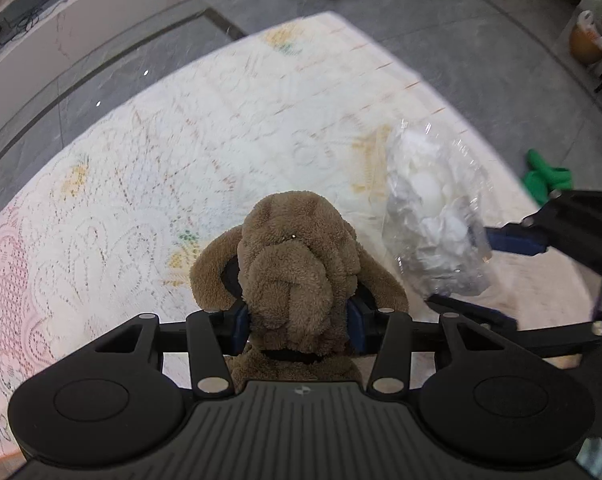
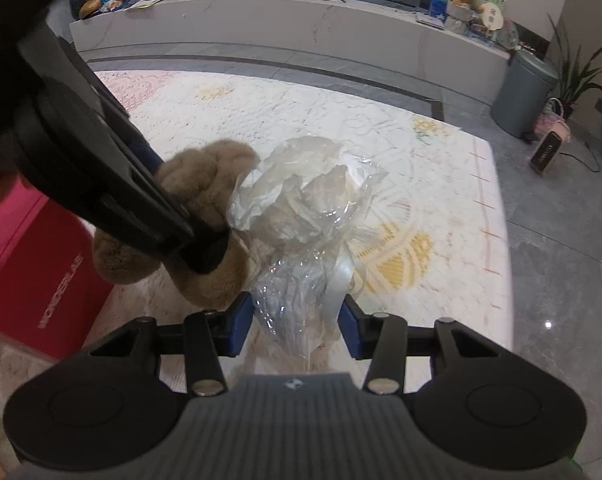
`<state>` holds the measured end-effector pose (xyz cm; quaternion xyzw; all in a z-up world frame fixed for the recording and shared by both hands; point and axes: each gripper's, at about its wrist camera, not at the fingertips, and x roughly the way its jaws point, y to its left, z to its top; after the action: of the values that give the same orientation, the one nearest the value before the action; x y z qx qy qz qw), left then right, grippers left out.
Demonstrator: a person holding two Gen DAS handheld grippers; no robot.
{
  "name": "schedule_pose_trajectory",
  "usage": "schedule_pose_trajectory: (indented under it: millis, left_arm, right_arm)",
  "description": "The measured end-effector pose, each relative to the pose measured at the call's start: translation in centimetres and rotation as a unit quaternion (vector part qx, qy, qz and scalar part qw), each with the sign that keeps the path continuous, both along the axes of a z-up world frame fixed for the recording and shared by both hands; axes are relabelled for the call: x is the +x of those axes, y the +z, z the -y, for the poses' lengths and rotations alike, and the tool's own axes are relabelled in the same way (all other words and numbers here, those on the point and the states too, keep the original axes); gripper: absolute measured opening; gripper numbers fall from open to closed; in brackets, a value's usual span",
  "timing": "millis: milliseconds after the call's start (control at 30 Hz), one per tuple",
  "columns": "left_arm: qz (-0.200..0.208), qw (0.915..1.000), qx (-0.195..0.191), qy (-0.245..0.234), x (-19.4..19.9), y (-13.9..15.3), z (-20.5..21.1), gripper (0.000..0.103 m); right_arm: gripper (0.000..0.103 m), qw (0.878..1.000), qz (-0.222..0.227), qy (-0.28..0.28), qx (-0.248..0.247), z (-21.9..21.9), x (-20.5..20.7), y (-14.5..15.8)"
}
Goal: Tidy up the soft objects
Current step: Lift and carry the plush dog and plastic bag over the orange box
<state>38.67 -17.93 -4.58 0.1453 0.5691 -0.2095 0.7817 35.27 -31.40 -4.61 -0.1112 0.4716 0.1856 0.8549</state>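
Brown plush dog [image 1: 301, 264] clamped at neck by left gripper [image 1: 301, 324], over lace rug [image 1: 141, 184]. Crinkly clear bag of white stuffing [image 2: 301, 216] pinched in right gripper [image 2: 297, 328], just right of dog. Both apparently lifted for carrying; red bin [image 2: 33, 264] near left, likely destination.

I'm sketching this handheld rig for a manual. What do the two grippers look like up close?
Both look alike. The left gripper has a dark grey ribbed body with a small round emblem, two black round housings at its sides, black linkage arms with silver pivot pins, and blue pads on the fingers. The right gripper shows the same build. No cables or sleeves show.
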Motion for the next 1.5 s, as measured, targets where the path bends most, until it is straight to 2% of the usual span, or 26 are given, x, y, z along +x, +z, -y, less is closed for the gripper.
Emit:
schedule_pose_trajectory:
  millis: [300, 600, 867, 1100, 1333, 1500]
  left_arm:
    - [0.011, 0.9988, -0.043, -0.018, -7.2, 5.7, -0.8, 0.054]
    - [0.041, 0.9971, -0.064, -0.004, -15.2, 8.8, -4.9, 0.054]
    - [0.060, 0.9954, -0.065, 0.036, -19.8, 10.0, -10.4, 0.054]
    - [0.084, 0.9917, -0.060, 0.078, -23.3, 11.2, -15.5, 0.054]
    - [0.106, 0.9820, -0.059, 0.145, -25.7, 11.8, -21.7, 0.054]
    - [0.120, 0.9723, -0.066, 0.190, -26.6, 12.0, -26.3, 0.054]
  right_arm:
    - [0.046, 1.000, -0.005, 0.010, -0.013, 1.2, -7.2, 3.3]
    - [0.046, 0.999, 0.015, 0.051, -0.007, -0.3, -14.7, 6.8]
    - [0.046, 0.996, 0.023, 0.081, -0.001, -3.1, -19.0, 8.5]
    - [0.046, 0.993, 0.029, 0.113, 0.006, -6.7, -20.8, 9.9]
    - [0.047, 0.986, 0.050, 0.161, 0.016, -11.9, -21.8, 11.7]
    - [0.047, 0.980, 0.049, 0.191, 0.028, -16.2, -21.3, 12.3]
